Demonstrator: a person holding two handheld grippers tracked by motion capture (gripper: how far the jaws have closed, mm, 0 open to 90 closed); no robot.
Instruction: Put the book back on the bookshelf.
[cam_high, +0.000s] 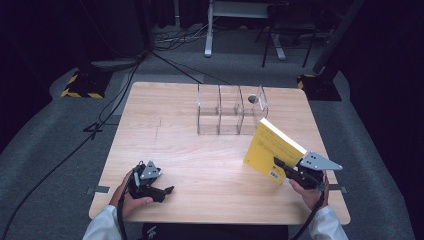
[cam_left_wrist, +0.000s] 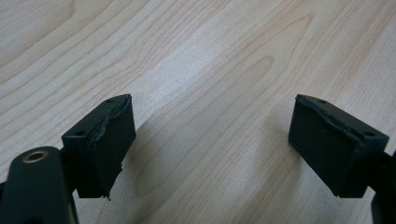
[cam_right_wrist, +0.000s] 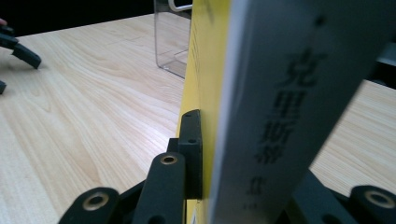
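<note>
A yellow book (cam_high: 270, 149) is held upright and tilted above the table's right side, with my right gripper (cam_high: 284, 168) shut on its lower corner. In the right gripper view the book's grey spine (cam_right_wrist: 285, 107) with printed characters and its yellow cover (cam_right_wrist: 205, 70) rise between the black jaws. A clear acrylic rack (cam_high: 231, 109) with several slots stands at the table's middle back, just beyond the book. My left gripper (cam_high: 162, 191) rests low at the front left, open, with only bare wood between its pads (cam_left_wrist: 112, 144).
The wooden table (cam_high: 190, 150) has open surface between the two grippers. A corner of the clear rack (cam_right_wrist: 170, 42) shows behind the book. Dark floor, cables and stand legs (cam_high: 207, 35) lie beyond the table's far edge.
</note>
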